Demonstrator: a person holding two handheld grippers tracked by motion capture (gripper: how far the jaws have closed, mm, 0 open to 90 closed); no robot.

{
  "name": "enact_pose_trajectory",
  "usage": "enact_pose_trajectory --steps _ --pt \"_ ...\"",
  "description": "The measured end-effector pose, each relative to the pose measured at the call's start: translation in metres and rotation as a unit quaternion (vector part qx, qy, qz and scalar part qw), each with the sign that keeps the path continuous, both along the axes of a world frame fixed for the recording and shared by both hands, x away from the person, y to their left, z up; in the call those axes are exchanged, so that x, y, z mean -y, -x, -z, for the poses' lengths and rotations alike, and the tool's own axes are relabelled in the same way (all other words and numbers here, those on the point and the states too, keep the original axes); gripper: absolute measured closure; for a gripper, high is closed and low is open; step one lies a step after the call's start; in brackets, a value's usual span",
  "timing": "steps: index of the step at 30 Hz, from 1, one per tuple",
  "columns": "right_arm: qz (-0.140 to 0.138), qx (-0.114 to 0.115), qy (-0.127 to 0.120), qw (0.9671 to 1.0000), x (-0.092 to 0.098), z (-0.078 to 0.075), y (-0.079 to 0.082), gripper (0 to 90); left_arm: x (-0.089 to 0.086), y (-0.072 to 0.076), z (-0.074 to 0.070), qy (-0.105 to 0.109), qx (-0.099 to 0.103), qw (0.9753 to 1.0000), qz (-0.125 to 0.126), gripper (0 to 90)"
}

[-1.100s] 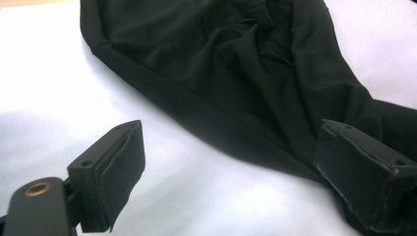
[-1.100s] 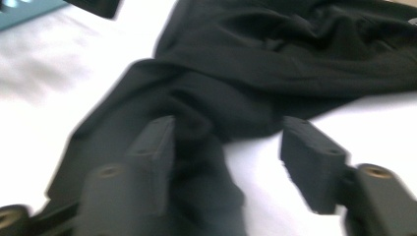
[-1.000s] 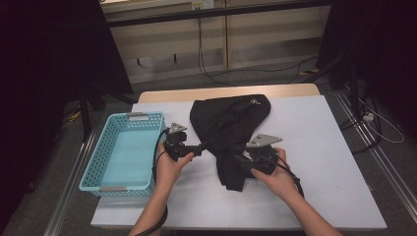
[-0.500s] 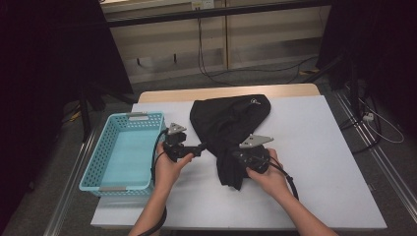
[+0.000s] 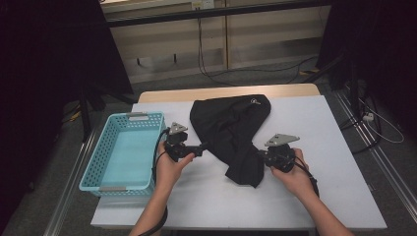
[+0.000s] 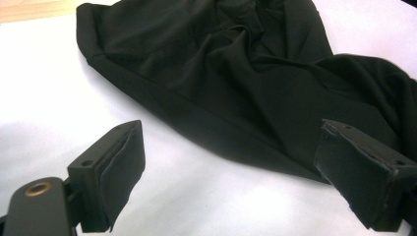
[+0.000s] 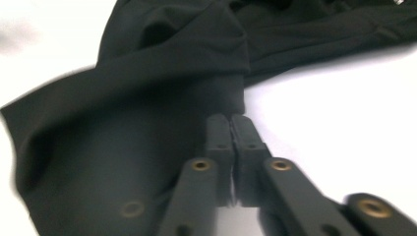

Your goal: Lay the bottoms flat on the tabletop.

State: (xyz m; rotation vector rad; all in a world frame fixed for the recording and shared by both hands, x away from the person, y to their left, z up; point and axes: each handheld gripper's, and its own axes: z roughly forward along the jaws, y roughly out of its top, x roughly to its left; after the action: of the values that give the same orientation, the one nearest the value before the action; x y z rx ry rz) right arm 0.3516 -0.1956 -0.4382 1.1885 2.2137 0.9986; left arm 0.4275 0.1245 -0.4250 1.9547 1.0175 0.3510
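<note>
The white desk (image 5: 334,147) fills the middle of the high view. On its left side sits a blue basket (image 5: 120,152). At centre lies a black cloth (image 5: 231,128) (crumpled, with its narrow end toward the bottom of the frame). The right gripper (image 5: 260,155) touches the cloth's lower right edge, jaws pressed together on the fabric's edge. The left gripper (image 5: 204,146) sits just beside the cloth's left edge, jaws wide apart and holding nothing.

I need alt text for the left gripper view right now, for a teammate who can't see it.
The left gripper has its two black jaws wide apart just above a white table, framing the near edge of a crumpled black garment. Nothing sits between the jaws.
</note>
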Motion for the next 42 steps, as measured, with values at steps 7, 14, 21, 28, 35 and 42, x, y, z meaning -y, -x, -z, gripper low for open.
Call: enact_pose_trajectory --steps 7,14,21,28,35,42 --pt "-0.017 0.038 -0.009 0.9991 -0.02 -0.017 0.009 63.4 0.0 0.001 0.0 -0.001 0.001 1.0 0.001 12.2" --pt "-0.092 0.01 -0.009 0.9957 -0.061 -0.005 0.015 50.1 0.001 0.002 0.001 -0.002 0.001 1.0 0.003 12.2" --pt "-0.101 -0.006 0.043 0.9939 -0.075 0.015 0.014 63.3 0.0 0.002 0.0 -0.002 0.002 1.0 0.005 12.1" --pt "-0.081 -0.016 -0.001 0.9966 -0.041 0.0 0.017 85.7 0.001 0.003 -0.001 0.0 0.002 1.0 0.006 12.2" --pt "-0.032 -0.008 -0.02 0.9993 0.019 -0.011 0.038 85.7 0.004 0.003 0.0 -0.005 0.001 0.9999 0.012 12.2" --pt "0.009 -0.027 0.002 0.9996 0.066 0.0 0.058 84.0 0.01 0.003 0.002 -0.013 -0.001 0.9997 0.019 12.2"
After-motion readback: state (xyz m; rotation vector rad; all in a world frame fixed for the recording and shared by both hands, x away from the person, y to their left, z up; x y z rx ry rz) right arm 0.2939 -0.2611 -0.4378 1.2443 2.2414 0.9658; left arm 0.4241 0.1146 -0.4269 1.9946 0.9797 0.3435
